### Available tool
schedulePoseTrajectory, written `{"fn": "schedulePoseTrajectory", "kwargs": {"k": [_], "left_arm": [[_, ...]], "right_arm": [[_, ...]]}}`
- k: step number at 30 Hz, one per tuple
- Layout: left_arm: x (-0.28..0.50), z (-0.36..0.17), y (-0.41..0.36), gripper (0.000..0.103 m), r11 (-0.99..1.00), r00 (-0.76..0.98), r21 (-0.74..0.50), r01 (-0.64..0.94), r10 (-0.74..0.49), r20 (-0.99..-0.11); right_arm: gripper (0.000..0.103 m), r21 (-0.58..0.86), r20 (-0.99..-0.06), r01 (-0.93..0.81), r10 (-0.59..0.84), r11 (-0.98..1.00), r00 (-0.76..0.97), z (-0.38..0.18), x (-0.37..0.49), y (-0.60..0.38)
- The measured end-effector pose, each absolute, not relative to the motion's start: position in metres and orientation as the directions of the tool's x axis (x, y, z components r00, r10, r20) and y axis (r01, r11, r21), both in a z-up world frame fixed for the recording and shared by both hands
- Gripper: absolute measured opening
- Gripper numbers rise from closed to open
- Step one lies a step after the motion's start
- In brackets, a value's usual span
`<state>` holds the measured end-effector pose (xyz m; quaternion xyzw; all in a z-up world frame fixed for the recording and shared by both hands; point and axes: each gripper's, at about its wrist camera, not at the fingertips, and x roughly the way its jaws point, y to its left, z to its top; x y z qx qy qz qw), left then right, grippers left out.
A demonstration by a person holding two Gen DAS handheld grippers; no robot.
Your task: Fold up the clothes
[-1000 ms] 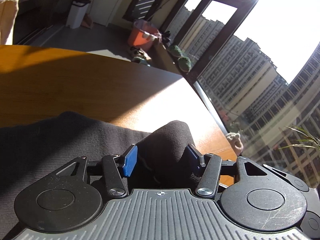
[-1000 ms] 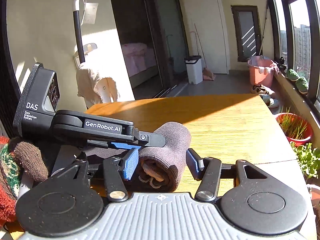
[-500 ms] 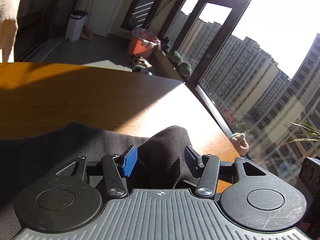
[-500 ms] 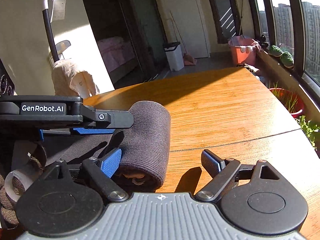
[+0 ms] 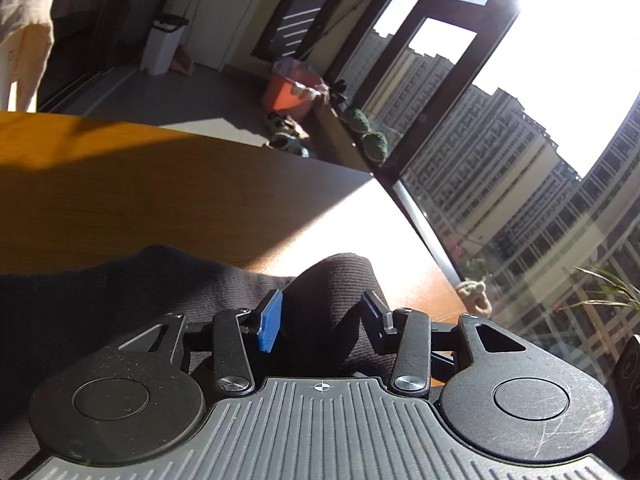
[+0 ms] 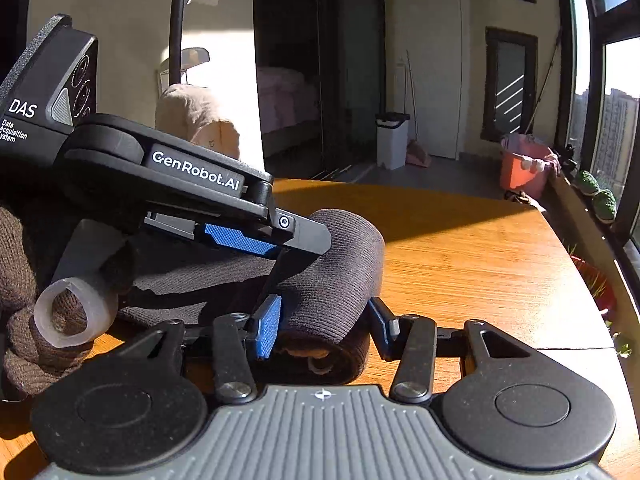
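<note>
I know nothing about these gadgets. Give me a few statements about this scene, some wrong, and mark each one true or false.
1. The dark cloth is rolled up at one end. True.
2. The cloth lies on a glass table. False: the table is wood.
3. The right gripper has the roll between its fingers. True.
4. An orange bucket stands by the window. True.
5. The left gripper points at a bare wall. False: it faces a window.

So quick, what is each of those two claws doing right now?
Left gripper: jaws closed on a raised fold of the dark cloth.
Right gripper: jaws around the rolled end of the cloth; grip cannot be told.
</note>
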<state>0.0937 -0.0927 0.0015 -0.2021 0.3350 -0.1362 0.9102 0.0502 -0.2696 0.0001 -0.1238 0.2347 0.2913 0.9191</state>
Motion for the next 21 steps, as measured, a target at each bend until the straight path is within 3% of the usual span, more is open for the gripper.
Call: {"fn": "schedulePoseTrajectory", "kwargs": {"k": [3, 5, 10, 16, 18, 20, 21], "left_arm": [[0.092, 0.007, -0.087, 0.051, 0.890, 0.755, -0.444, 0.102, -0.360, -0.548], [0.095, 0.002, -0.086, 0.053, 0.893, 0.746, -0.442, 0.091, -0.355, -0.563], [0.093, -0.010, -0.085, 0.052, 0.905, 0.744, -0.421, 0.067, -0.327, -0.583], [0.089, -0.012, -0.070, 0.056, 0.898, 0.744, -0.438, 0.040, -0.319, -0.587], [0.087, -0.013, -0.066, 0.056, 0.889, 0.743, -0.457, 0.032, -0.327, -0.584], [0.088, -0.013, -0.066, 0.056, 0.888, 0.744, -0.459, 0.031, -0.327, -0.583], [0.089, -0.013, -0.068, 0.057, 0.888, 0.745, -0.458, 0.037, -0.329, -0.580]], "right_arm": [[0.047, -0.200, -0.487, -0.607, 0.459, 0.769, 0.743, 0.000, 0.040, -0.258], [0.048, -0.164, -0.490, -0.602, 0.466, 0.781, 0.737, 0.003, 0.043, -0.260], [0.063, 0.175, -0.496, -0.561, 0.565, 0.809, 0.660, 0.009, 0.065, -0.286], [0.067, 0.569, -0.492, -0.394, 0.683, 0.722, 0.540, -0.022, 0.102, -0.315], [0.056, 0.652, -0.467, -0.354, 0.723, 0.670, 0.509, -0.032, 0.106, -0.322], [0.044, 0.613, -0.469, -0.381, 0.707, 0.692, 0.529, -0.028, 0.101, -0.324], [0.043, 0.581, -0.475, -0.399, 0.694, 0.709, 0.542, -0.024, 0.098, -0.324]]}}
